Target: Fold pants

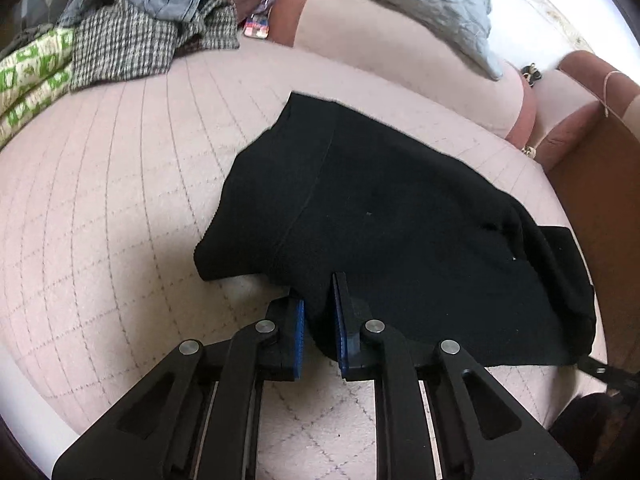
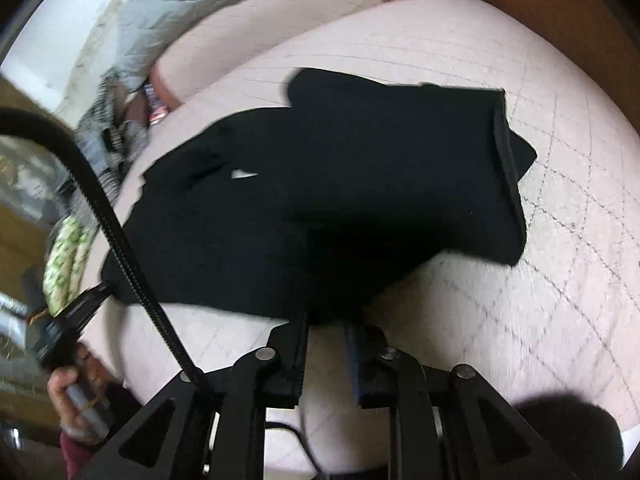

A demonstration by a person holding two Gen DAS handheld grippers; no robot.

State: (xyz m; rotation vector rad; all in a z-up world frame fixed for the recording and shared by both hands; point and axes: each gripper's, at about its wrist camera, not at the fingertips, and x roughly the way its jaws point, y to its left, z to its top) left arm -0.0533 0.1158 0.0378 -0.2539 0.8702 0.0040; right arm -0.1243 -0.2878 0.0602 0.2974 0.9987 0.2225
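Observation:
The black pants [image 1: 380,220] lie partly folded on a pink quilted bed [image 1: 100,220]. My left gripper [image 1: 320,304] is shut on the near edge of the pants; cloth bunches between its blue pads [image 1: 340,320]. In the right wrist view the pants [image 2: 340,180] spread across the middle, with the waistband at the right. My right gripper [image 2: 326,332] is shut on a raised fold of the pants at their near edge. The left gripper [image 2: 72,316] also shows at the far left of that view, held in a hand.
A heap of clothes [image 1: 140,28] with checked, grey and green-patterned cloth lies at the far left of the bed. A grey quilted pillow [image 1: 400,4] leans on the pink headboard [image 1: 380,52]. A brown surface [image 1: 600,184] lies right of the bed. A black cable [image 2: 120,232] crosses the right view.

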